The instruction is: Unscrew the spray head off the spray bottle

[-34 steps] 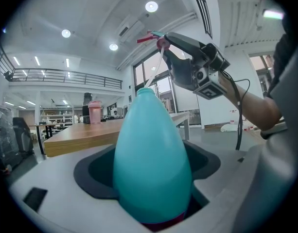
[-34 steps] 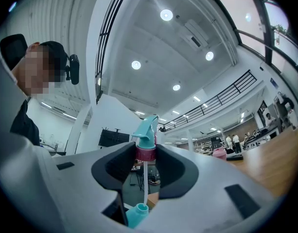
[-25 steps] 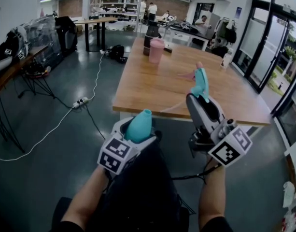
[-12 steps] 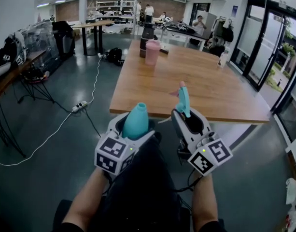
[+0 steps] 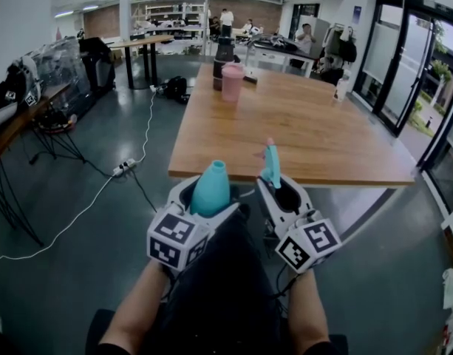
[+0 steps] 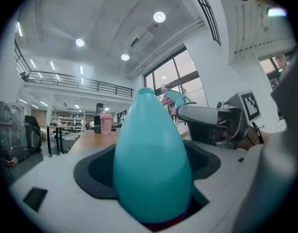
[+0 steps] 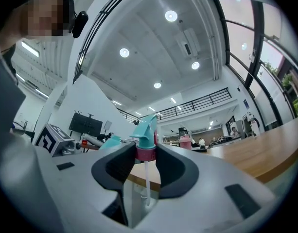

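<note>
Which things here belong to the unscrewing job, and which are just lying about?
Job: spray bottle, in left gripper; spray head, in right gripper.
Lying about: pink cup, dark flask, both on wooden table; power strip on floor.

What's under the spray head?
A white dip tube hangs bare from the spray head's pink collar. Its end is hidden behind the right gripper.

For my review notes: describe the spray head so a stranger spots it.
In front of the wooden table, find the right gripper. The spray head stands clamped in its jaws by a pink collar. Unlike the smooth teal bottle in the left gripper, it has a nozzle and dip tube.
</note>
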The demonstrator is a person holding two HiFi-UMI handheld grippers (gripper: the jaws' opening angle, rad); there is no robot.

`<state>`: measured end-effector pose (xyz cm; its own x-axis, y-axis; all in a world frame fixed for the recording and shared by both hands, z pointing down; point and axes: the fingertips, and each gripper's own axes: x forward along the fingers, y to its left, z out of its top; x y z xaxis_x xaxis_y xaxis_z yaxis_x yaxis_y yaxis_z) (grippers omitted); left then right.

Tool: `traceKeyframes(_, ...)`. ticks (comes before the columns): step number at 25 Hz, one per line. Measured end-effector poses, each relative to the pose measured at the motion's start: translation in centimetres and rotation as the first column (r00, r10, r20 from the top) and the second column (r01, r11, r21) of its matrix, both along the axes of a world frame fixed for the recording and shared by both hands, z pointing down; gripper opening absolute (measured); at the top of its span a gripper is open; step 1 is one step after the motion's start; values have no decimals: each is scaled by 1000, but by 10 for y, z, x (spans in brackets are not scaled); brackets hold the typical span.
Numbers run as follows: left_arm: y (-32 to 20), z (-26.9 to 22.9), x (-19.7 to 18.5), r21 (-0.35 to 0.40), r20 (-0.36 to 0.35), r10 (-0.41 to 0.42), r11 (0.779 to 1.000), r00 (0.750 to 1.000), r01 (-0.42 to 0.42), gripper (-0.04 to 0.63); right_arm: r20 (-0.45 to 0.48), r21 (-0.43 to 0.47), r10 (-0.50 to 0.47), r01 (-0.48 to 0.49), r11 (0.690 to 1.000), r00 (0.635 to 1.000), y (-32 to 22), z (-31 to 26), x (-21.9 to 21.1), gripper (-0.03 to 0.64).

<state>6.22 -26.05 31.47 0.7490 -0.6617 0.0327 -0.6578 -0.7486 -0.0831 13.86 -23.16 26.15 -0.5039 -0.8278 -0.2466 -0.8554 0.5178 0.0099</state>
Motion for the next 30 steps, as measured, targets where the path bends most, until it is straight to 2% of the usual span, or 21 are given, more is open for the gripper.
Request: traceKeyframes(30,5,5,9,1,7,24,1000,1000,-24,419,-3,-5,25,-25,1000,1000,-2,0,1,133)
